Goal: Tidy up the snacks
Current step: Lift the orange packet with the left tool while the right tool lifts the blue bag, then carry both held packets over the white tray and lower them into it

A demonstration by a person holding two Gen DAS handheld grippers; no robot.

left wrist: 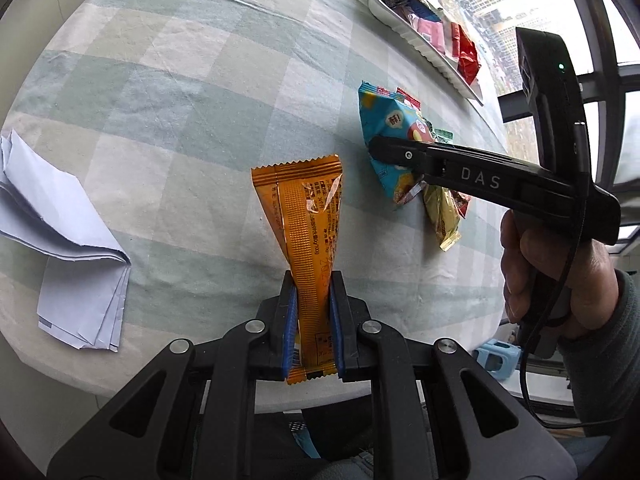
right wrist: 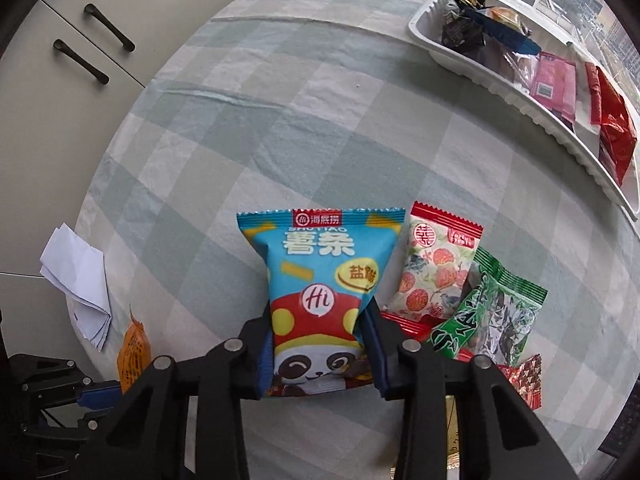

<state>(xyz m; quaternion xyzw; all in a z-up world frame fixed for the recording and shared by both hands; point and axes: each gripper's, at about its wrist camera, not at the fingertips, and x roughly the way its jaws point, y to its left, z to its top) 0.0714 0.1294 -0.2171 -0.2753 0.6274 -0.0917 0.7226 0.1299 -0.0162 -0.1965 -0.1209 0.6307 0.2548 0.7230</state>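
Note:
My left gripper is shut on a long orange snack packet and holds it above the checked tablecloth. My right gripper is shut on a blue chip bag with a panda; the bag also shows in the left wrist view, pinched by the right gripper. Beside it lie a red-and-white floral packet, a green packet and a yellow packet. The white tray at the far right holds several snacks.
A stack of folded white paper lies at the table's left edge. Cabinet doors with dark handles stand beyond the table. Windows run behind the tray. A small red patterned packet lies near the front edge.

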